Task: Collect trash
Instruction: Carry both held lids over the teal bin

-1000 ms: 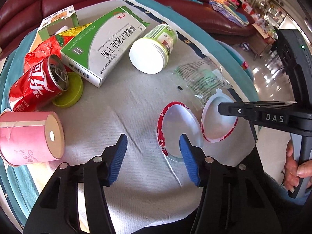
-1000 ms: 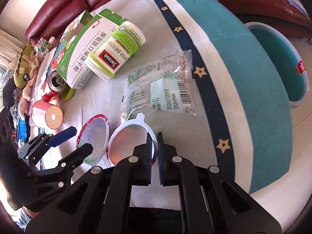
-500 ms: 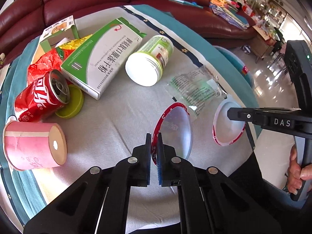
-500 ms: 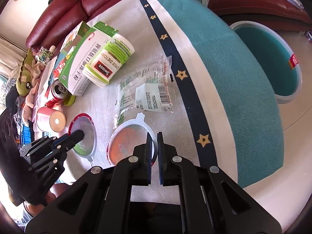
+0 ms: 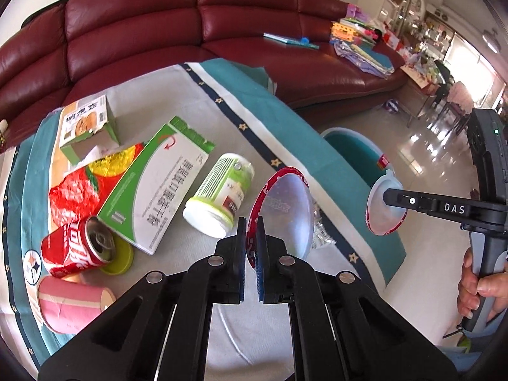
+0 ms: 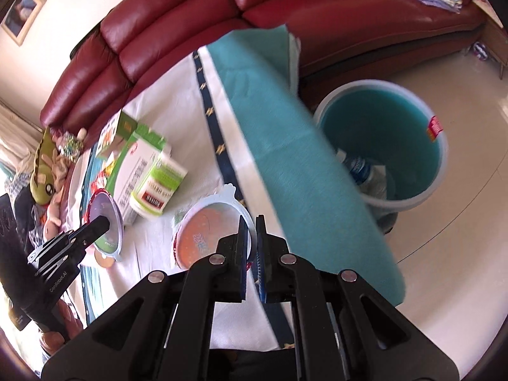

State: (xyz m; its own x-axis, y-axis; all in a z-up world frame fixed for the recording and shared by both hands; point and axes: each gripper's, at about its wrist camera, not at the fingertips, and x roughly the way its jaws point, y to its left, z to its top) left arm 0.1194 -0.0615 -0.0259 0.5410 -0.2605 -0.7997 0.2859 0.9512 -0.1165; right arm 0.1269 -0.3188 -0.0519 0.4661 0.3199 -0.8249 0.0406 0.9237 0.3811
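My left gripper is shut on the rim of a red-edged clear plastic lid, which is held tilted above the table. My right gripper is shut on the edge of a second clear lid with a white rim, also lifted off the cloth. From the left wrist view the right gripper shows at the right with its lid, near the table's edge. The right wrist view shows the left gripper with its lid at the left. A teal bin stands on the floor beside the table, with a plastic bottle in it.
On the tablecloth lie a green-and-white box, a green supplement jar, a red cola can, a pink roll, a small carton, a red wrapper and a clear wrapper. A dark red sofa curves behind.
My left gripper closed on the red-edged lid and lifted it off the cloth. The right gripper raised its lid and swung toward the bin side of the table.
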